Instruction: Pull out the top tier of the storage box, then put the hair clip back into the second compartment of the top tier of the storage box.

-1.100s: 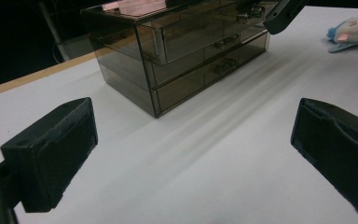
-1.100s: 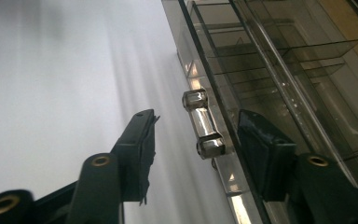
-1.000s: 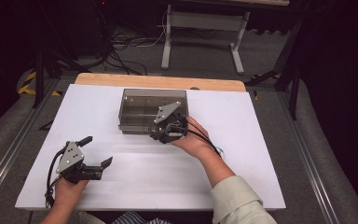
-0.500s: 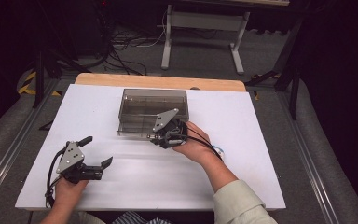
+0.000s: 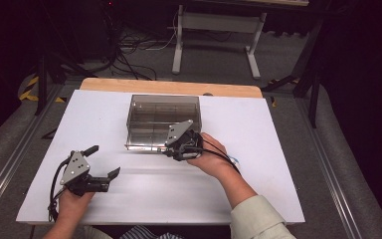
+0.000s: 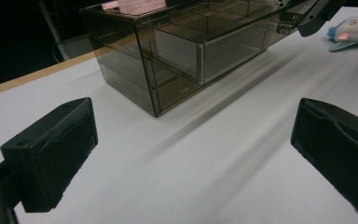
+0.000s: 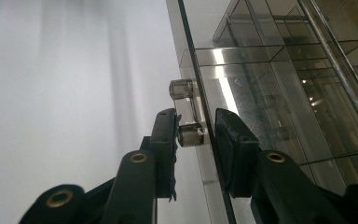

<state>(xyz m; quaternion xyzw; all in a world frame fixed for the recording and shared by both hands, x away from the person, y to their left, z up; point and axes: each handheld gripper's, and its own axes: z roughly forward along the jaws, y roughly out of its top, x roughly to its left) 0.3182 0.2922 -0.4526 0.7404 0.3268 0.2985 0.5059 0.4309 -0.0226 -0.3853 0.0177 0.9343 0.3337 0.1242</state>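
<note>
A smoky, see-through plastic box sits on the white table, toward the far edge, just in front of the bare wooden strip along the back. It is a small drawer cabinet: brownish tinted walls, thin inner dividers splitting it into compartments, and drawer fronts on the near side. In the left gripper view the box shows two rows of drawers, and something pink lies on top of it at the back, though it is cut off by the frame and I can't tell what it is.

The right gripper is up against the box's near face at its right end. In the right gripper view its jaws sit on either side of a small clear handle that sticks out from a drawer front; they are drawn in close around one of the handle's round posts, and they look to be pinching it, though the glare makes contact hard to judge.

The left gripper rests low near the table's front left, well apart from the box, its jaws spread wide with nothing between them.

A small blue and white thing lies on the table to the right of the box.
</note>
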